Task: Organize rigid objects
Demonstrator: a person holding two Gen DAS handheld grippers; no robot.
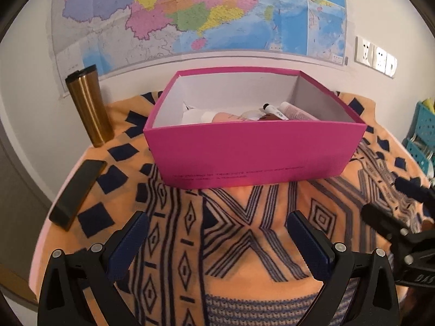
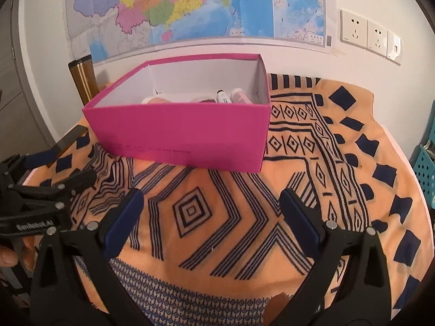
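- Left gripper [image 1: 217, 228]: jaws spread wide, nothing between them; hovers over the patterned cloth [image 1: 244, 244] in front of the box.
- Right gripper [image 2: 210, 203]: jaws likewise spread, nothing held; over the cloth, just beside the left gripper, each showing at the edge of the other's view.
- Pink box [image 1: 244, 152]: lid off, sits on the cloth toward the wall, ahead of both grippers.
- Inside the box: a white tube with black cap [image 1: 274, 111], a pink tube [image 1: 295, 112] beside it at the right end, a pale pink item [image 1: 228, 117] and white pieces toward the left. Lower contents hidden by the front wall.
- Gold tumbler [image 1: 89, 106]: upright, left of the box, near the wall.
- Dark phone [image 1: 77, 190]: flat on the table's left edge, apart from the box.
- Map [image 1: 195, 13] on the wall; sockets [image 2: 364, 34] to its right.
- Teal basket [image 1: 424, 133] at far right.
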